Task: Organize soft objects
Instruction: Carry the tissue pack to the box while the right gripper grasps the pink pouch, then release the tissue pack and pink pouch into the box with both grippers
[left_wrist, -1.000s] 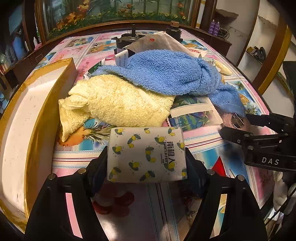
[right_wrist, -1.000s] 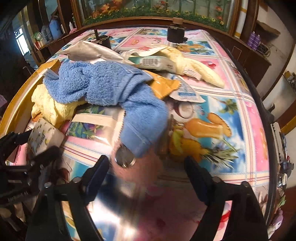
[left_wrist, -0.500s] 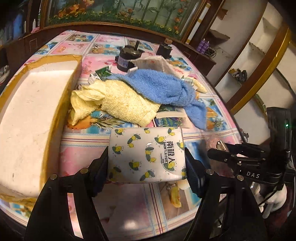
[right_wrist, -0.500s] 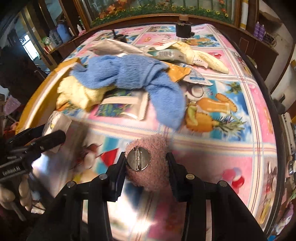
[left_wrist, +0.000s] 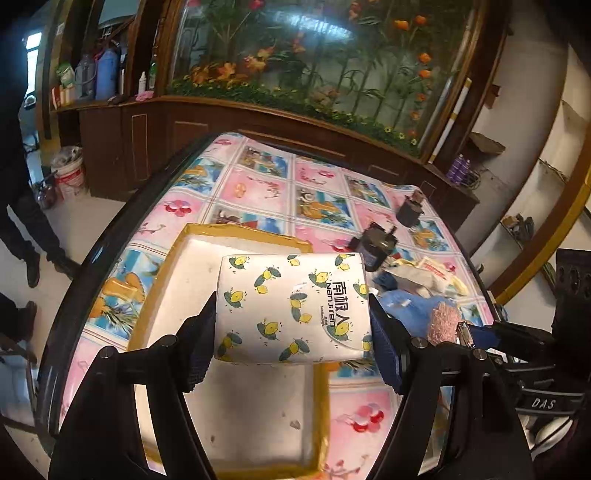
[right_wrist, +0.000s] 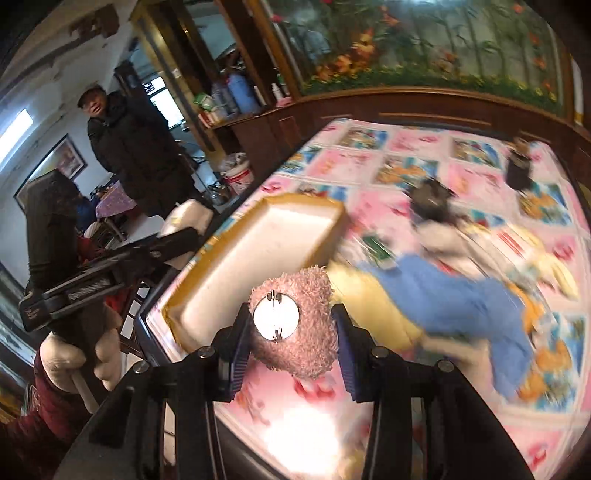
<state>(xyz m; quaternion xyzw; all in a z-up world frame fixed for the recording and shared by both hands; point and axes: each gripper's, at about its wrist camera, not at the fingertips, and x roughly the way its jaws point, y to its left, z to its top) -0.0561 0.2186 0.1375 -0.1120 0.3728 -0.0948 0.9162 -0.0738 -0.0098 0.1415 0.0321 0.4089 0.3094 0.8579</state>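
Plastic-wrapped and printed with lemons, the white rectangular tissue pack (left_wrist: 291, 308) sits clamped across its short ends in the left gripper (left_wrist: 291, 332), held above the white foam tray with yellow taped rim (left_wrist: 236, 236) — light, squashy, its film likely slippery, so broad pad contact suits it. The right gripper (right_wrist: 291, 347), its jaws having just been closing, pinches the fuzzy pink plush toy with a metal disc (right_wrist: 299, 328), soft and springy. Below lies a glossy fruit-patterned surface (left_wrist: 325, 206), with a planted glass wall behind.
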